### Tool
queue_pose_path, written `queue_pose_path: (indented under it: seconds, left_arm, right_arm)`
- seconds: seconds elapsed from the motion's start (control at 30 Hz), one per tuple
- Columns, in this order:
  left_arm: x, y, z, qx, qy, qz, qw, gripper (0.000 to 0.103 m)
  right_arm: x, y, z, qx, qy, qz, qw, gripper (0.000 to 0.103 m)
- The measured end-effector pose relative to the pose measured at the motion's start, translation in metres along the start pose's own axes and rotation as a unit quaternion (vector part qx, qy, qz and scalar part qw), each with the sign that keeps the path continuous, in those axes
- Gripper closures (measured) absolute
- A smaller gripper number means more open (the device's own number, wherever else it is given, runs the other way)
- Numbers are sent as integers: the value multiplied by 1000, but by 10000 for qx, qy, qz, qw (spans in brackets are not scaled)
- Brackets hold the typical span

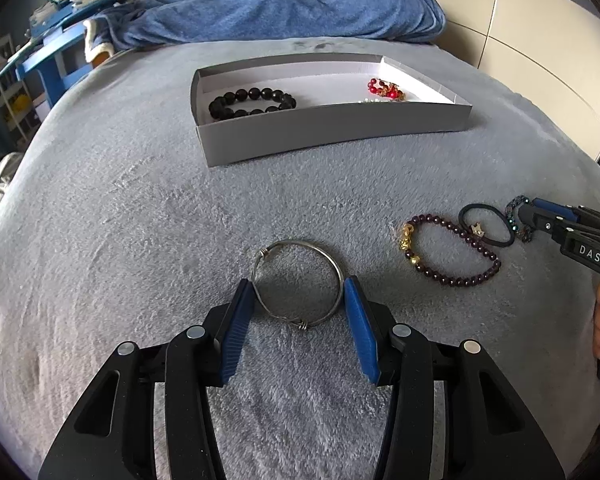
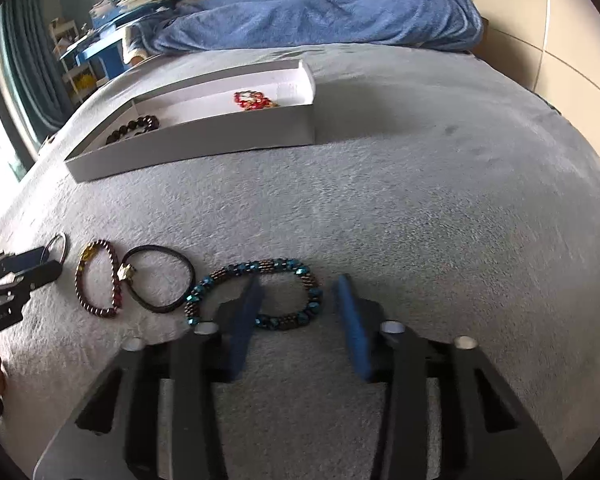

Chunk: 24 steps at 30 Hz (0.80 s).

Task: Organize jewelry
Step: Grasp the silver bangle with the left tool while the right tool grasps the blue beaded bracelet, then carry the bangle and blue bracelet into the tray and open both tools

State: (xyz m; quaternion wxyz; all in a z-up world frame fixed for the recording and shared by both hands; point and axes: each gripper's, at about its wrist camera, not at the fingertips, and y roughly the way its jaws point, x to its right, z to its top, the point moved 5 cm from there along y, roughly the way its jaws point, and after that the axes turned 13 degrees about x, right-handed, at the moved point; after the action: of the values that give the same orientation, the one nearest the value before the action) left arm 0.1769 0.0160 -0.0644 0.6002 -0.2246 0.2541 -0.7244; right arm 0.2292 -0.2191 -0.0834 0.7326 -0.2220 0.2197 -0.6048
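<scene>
My left gripper (image 1: 299, 286) is open, its blue pads on either side of a silver wire bangle (image 1: 298, 283) lying on the grey blanket. My right gripper (image 2: 298, 288) is open over a teal beaded bracelet (image 2: 256, 294); its left pad lies across the bracelet's ring. A dark purple bead bracelet with gold charms (image 1: 450, 250) and a black hair tie (image 1: 487, 225) lie between the two grippers. The grey box (image 1: 332, 130) farther back holds a black bead bracelet (image 1: 252, 103) and a red bead bracelet (image 1: 384, 89).
A blue blanket (image 1: 284, 4) is bunched at the far end of the bed. A blue desk with books (image 1: 64, 8) stands at the far left, cream cupboard doors (image 1: 540, 32) at the right.
</scene>
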Motion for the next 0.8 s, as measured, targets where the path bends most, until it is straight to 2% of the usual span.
queue_pose_path:
  seconds: [0.07, 0.43, 0.7, 0.73, 0.8]
  left_arm:
    - [2, 1, -1, 4, 47, 42, 10000, 54]
    - [3, 1, -2, 4, 93, 94, 9999, 51]
    - [-2, -7, 5, 82, -127, -97, 9998, 55]
    - [-1, -9, 7, 120, -135, -117, 9998, 55]
    - [0, -16, 14, 221, -131, -138, 9996, 55]
  right_arm:
    - [-7, -2, -1, 16, -168, 17, 9999, 90]
    - [-5, -5, -3, -1, 85, 269, 9996, 91]
    - [-4, -6, -1, 3, 216, 336, 9992, 91]
    - [-3, -7, 0, -3, 286, 396, 9988, 95]
    - [-3, -11, 6, 65, 320, 436, 9985, 96]
